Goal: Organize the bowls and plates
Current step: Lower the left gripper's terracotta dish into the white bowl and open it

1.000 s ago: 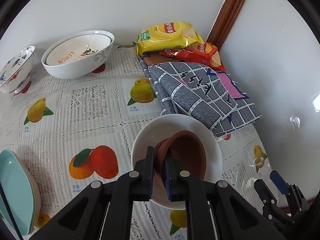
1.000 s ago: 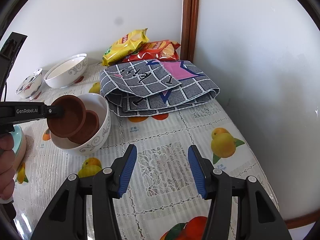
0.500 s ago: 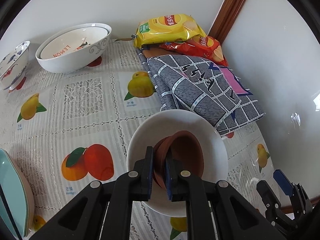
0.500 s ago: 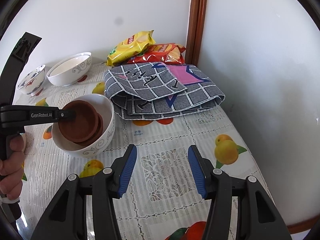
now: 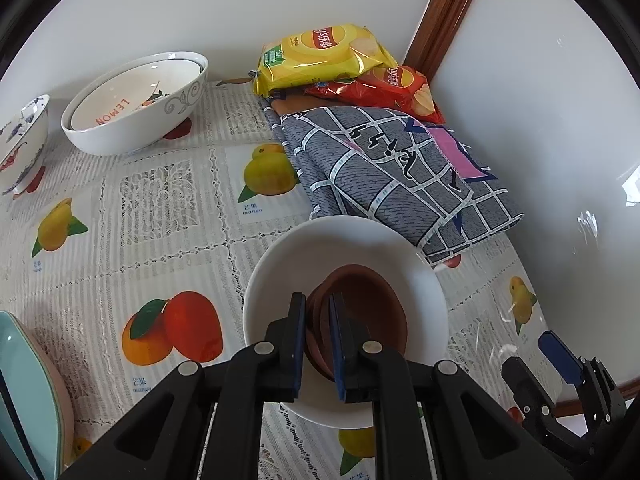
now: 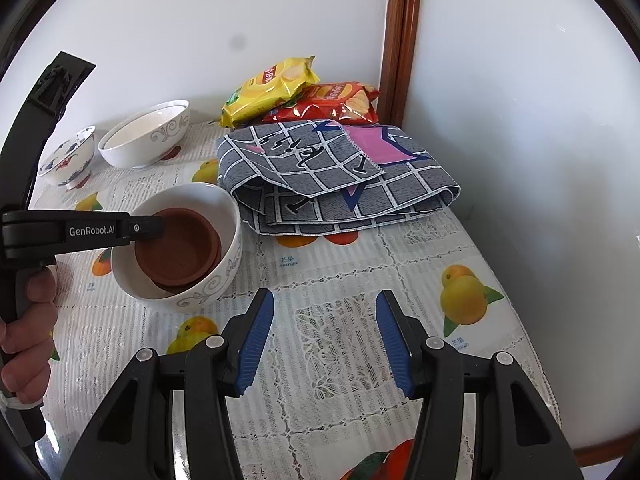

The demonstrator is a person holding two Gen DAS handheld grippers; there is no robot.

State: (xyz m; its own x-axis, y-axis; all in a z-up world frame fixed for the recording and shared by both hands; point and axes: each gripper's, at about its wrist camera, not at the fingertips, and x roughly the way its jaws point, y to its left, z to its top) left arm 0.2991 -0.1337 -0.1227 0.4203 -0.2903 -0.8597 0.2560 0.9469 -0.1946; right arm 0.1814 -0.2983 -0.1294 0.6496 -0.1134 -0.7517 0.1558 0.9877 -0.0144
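Observation:
A small brown bowl (image 5: pixel 360 308) sits nested on another brown bowl inside a white patterned bowl (image 5: pixel 280 264) on the fruit-print tablecloth. My left gripper (image 5: pixel 318 312) is shut on the near rim of the upper brown bowl. From the right wrist view the same brown bowl (image 6: pixel 180 248) lies low inside the white bowl (image 6: pixel 224 268), with the left gripper (image 6: pixel 154 227) reaching in from the left. My right gripper (image 6: pixel 324 308) stands open above bare cloth, holding nothing.
Two stacked white bowls (image 5: pixel 136 108) and a small blue-and-red patterned bowl (image 5: pixel 20 140) stand at the back left. A folded grey checked cloth (image 5: pixel 400 176) and two snack bags (image 5: pixel 320 56) fill the back right corner. Teal plates (image 5: pixel 24 400) lie at the left edge.
The left gripper has lowered the brown bowl from a tilted hold above the white bowl down onto the other brown bowl inside it. The right gripper has stayed put.

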